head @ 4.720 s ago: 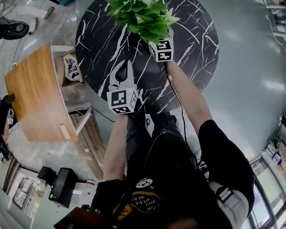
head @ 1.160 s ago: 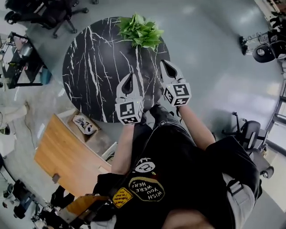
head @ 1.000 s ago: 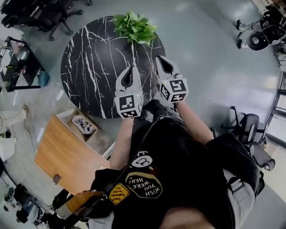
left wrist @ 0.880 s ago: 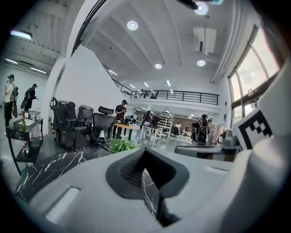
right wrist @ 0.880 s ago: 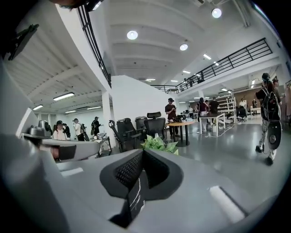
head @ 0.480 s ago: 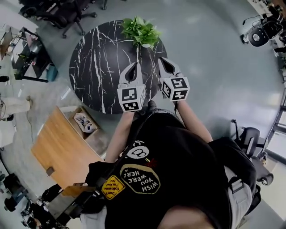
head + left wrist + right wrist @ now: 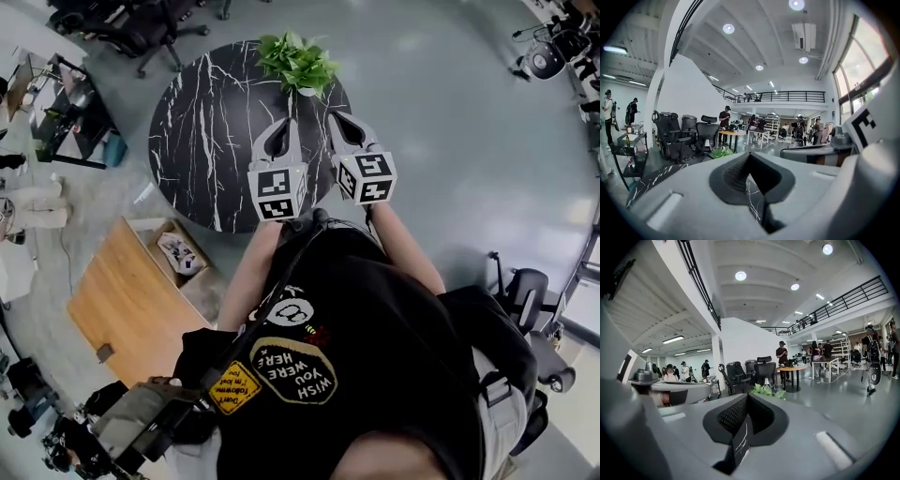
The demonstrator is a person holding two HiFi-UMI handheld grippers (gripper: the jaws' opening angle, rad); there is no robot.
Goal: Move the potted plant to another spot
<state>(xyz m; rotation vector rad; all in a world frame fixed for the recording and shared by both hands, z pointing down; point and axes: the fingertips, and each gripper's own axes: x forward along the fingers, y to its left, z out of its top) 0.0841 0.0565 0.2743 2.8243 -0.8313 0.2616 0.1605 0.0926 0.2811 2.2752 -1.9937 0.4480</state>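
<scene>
Since the potted plant (image 7: 298,64) stands upright in its pale pot at the bench's far edge, opposite the person, with nothing touching it, the move is judged complete or very nearly so. Its leaves spread evenly and do not lean, which suggests the pot sits flat on the dark, white-veined top of the round bench (image 7: 202,141). It stands close to the rim, and a knock from the bench's far side could tip it off; nearer the bench's middle would be safer.

The left hand-held gripper (image 7: 284,129) hangs over the bench's near edge, well apart from the plant. Its own view shows the jaws brought together with nothing between them, only the bench top visible through the gap behind the tips. The right hand-held gripper (image 7: 336,122) hangs just beside it, also over the bench's near edge. Its jaws are likewise closed and empty, and the plant's leaves show beyond their tips. Both point roughly level toward the plant and sit side by side. That reads as a rest posture, hands kept clear so the foliage is not brushed.

Beyond the bench on the person's left stands a wooden desk (image 7: 122,309), and an open cardboard box (image 7: 178,253) lies between it and the bench. Office chairs (image 7: 141,28) stand past the bench's far left. On the bench's right, grey floor (image 7: 469,122) leaves free passage.
</scene>
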